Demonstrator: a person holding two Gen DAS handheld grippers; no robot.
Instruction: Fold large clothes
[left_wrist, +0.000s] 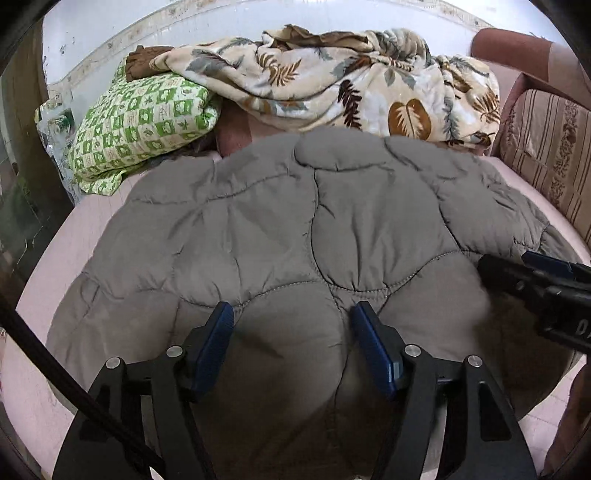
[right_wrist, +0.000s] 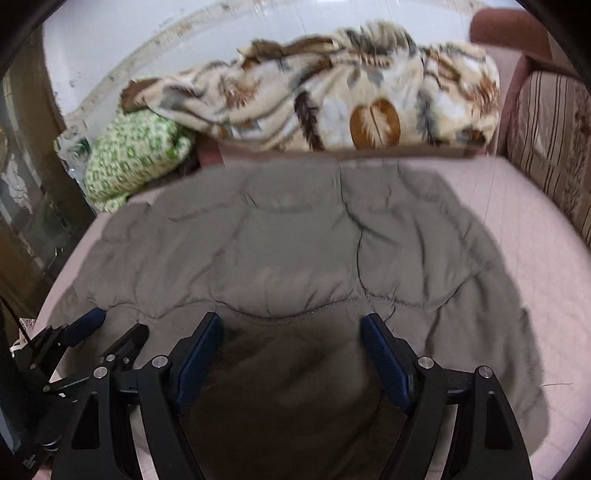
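Your left gripper (left_wrist: 291, 310) and right gripper (right_wrist: 291, 325) hang spread, pinching nothing, over the grey quilted padded jacket (left_wrist: 295, 221) at the pink bed's (right_wrist: 535, 258) near edge.

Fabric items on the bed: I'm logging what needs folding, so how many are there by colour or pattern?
Grey quilted: 1, the padded jacket
Leaf print, cream and brown: 1, the crumpled blanket
Green and white check: 1, the folded bundle
Total: 3

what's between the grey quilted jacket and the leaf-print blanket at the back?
Mostly a thin strip of bare pink bed cover, clearest in the right wrist view. The jacket stops just short of the blanket; nothing else lies between.
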